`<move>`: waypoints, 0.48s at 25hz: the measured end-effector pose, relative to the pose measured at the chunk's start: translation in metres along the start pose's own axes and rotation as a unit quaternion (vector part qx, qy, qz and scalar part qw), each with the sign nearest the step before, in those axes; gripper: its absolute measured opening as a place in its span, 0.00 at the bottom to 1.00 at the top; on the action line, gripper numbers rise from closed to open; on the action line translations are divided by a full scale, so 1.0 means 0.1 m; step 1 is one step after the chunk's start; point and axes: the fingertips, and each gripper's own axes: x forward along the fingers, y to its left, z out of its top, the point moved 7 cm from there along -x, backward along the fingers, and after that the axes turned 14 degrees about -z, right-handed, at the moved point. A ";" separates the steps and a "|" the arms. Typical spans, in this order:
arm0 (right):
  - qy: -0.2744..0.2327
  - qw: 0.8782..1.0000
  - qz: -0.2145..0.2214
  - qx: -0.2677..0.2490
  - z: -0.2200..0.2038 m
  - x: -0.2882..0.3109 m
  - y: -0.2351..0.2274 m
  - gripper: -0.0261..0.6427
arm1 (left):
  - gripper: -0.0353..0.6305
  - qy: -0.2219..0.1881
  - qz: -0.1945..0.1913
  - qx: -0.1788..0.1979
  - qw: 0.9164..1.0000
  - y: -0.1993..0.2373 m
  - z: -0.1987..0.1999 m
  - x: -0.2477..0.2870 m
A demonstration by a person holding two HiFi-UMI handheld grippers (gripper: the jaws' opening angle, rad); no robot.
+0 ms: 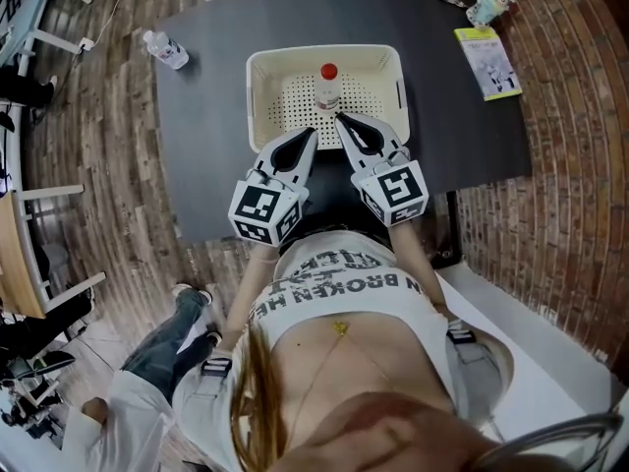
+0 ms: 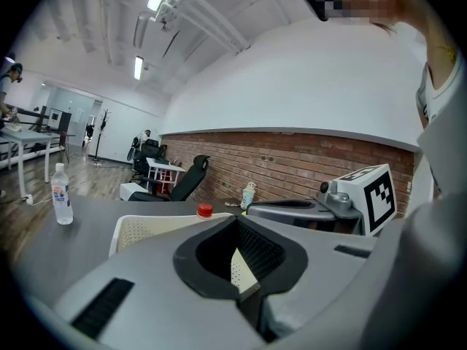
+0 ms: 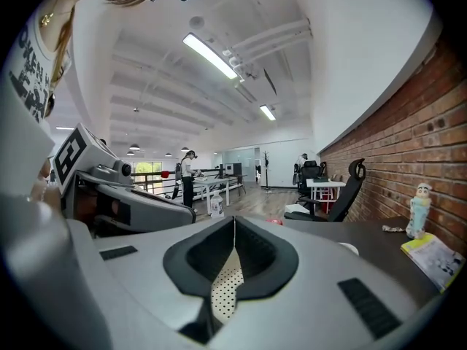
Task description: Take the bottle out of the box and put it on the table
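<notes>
A clear bottle with a red cap (image 1: 328,85) stands upright inside the cream perforated box (image 1: 270,63) on the dark table (image 1: 206,126). My left gripper (image 1: 314,131) and right gripper (image 1: 337,118) hover side by side over the box's near rim, tips just short of the bottle. Both are shut with nothing between the jaws. In the left gripper view, the left gripper (image 2: 235,221) shows closed tips, with the red cap (image 2: 205,210) peeking above the box rim (image 2: 146,224). In the right gripper view, the right gripper (image 3: 233,219) is also closed, and the cap (image 3: 274,222) sits just right of it.
A second water bottle (image 1: 165,49) stands on the table's far left corner. A small decorated bottle (image 1: 488,6) and a yellow booklet (image 1: 488,62) lie at the far right. Office chairs and desks stand beyond the table, and another person (image 1: 138,382) stands behind me on the left.
</notes>
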 end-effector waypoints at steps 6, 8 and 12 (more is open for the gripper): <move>0.004 1.000 0.002 0.003 -0.01 0.08 0.00 0.05 | 0.05 0.003 -0.002 -0.006 1.000 0.08 -0.01 0.02; 0.006 1.000 0.002 0.002 -0.02 0.11 -0.01 0.05 | 0.05 0.003 -0.004 -0.006 1.000 0.11 -0.01 0.03; 0.008 1.000 0.005 0.002 -0.03 0.16 -0.02 0.05 | 0.05 0.004 -0.004 -0.007 1.000 0.14 0.00 0.05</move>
